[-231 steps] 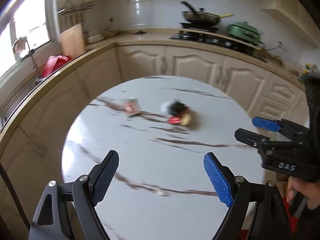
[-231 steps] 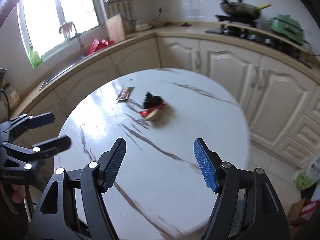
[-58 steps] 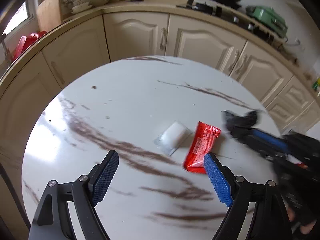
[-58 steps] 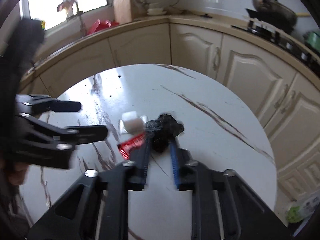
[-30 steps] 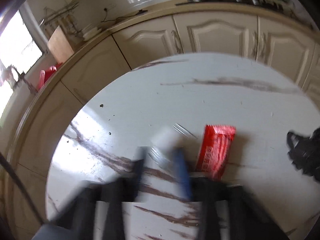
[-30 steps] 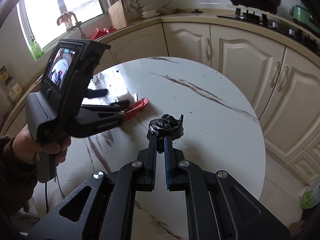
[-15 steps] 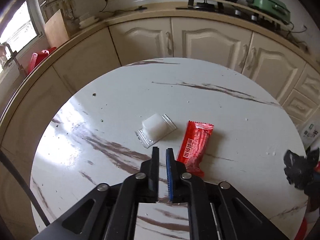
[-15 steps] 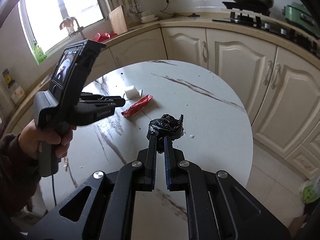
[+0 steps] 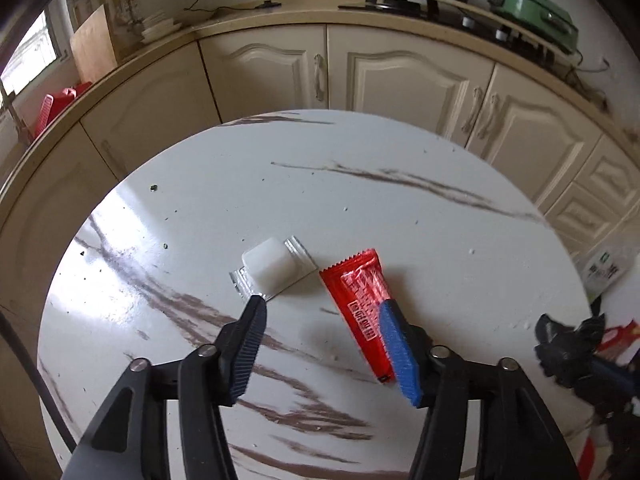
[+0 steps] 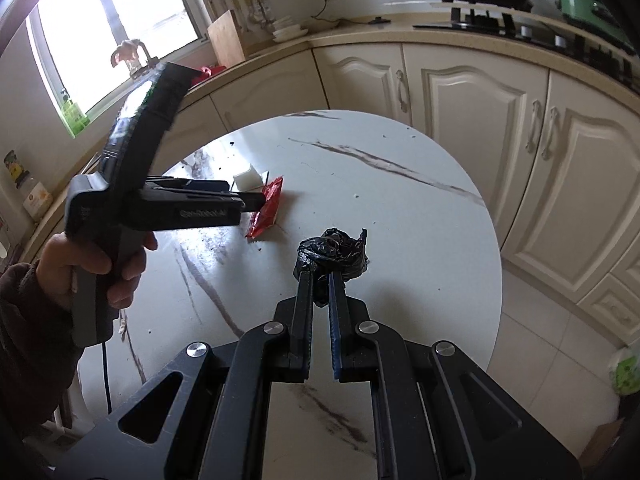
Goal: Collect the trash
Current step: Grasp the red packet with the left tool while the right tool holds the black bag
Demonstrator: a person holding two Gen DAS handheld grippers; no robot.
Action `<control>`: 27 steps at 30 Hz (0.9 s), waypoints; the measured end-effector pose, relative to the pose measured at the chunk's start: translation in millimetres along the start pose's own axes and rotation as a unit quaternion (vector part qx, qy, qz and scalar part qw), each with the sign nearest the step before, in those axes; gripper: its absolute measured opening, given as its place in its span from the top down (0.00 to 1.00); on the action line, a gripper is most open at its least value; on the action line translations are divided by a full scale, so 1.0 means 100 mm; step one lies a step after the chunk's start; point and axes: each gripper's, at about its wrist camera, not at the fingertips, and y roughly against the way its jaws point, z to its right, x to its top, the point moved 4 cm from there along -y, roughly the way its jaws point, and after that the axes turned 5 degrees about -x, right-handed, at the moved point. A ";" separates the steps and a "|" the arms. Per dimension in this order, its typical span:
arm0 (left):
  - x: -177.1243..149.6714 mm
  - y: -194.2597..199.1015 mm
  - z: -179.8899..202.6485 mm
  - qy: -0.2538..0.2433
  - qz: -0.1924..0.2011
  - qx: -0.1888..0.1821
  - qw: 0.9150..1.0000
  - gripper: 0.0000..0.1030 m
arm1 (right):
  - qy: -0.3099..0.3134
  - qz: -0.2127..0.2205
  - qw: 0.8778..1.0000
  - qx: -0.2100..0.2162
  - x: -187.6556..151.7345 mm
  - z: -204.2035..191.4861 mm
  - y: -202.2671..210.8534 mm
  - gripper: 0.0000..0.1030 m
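Note:
A red snack wrapper (image 9: pixel 360 300) and a clear packet with a white block (image 9: pixel 270 268) lie side by side on the round marble table (image 9: pixel 360 200). My left gripper (image 9: pixel 322 316) is open and empty just above them, its right finger over the wrapper's near end. My right gripper (image 10: pixel 320 276) is shut on a crumpled black plastic bag (image 10: pixel 334 252), held above the table's right side. The bag also shows in the left wrist view (image 9: pixel 568 344). The wrapper (image 10: pixel 268 206) and the white block (image 10: pixel 246 180) show in the right wrist view beside the left gripper (image 10: pixel 256 200).
Cream kitchen cabinets (image 9: pixel 400 76) curve around behind the table. A hob with a pan and a green pot (image 9: pixel 532 16) sits on the counter. A green-and-white bag (image 10: pixel 626 372) and a cardboard box lie on the tiled floor at the right.
My left gripper has opened from shut and come down closer over the wrapper and packet. My right gripper still holds the black bag, little moved.

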 end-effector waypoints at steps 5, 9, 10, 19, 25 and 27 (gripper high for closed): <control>0.02 -0.01 0.03 0.013 0.003 -0.005 1.000 0.44 | -0.001 0.003 1.000 0.002 -0.02 -0.04 0.01 0.92; 0.02 -0.03 0.07 0.018 -0.004 -0.024 1.000 0.43 | -0.002 0.000 1.000 0.000 -0.07 -0.02 0.03 0.92; 0.02 -0.03 0.08 0.018 -0.001 -0.022 1.000 0.42 | -0.003 0.001 1.000 0.000 -0.07 -0.01 0.03 0.92; -0.01 -0.14 0.14 0.021 -0.013 -0.012 1.000 0.61 | -0.005 0.005 1.000 -0.004 -0.07 0.01 0.11 0.92; -0.06 0.00 0.20 0.024 0.005 -0.020 0.999 0.96 | -0.010 0.008 1.000 -0.004 -0.08 0.04 0.19 0.92; -0.13 0.05 0.24 0.026 -0.008 -0.039 0.999 0.97 | -0.011 0.008 1.000 -0.006 -0.10 0.04 0.22 0.93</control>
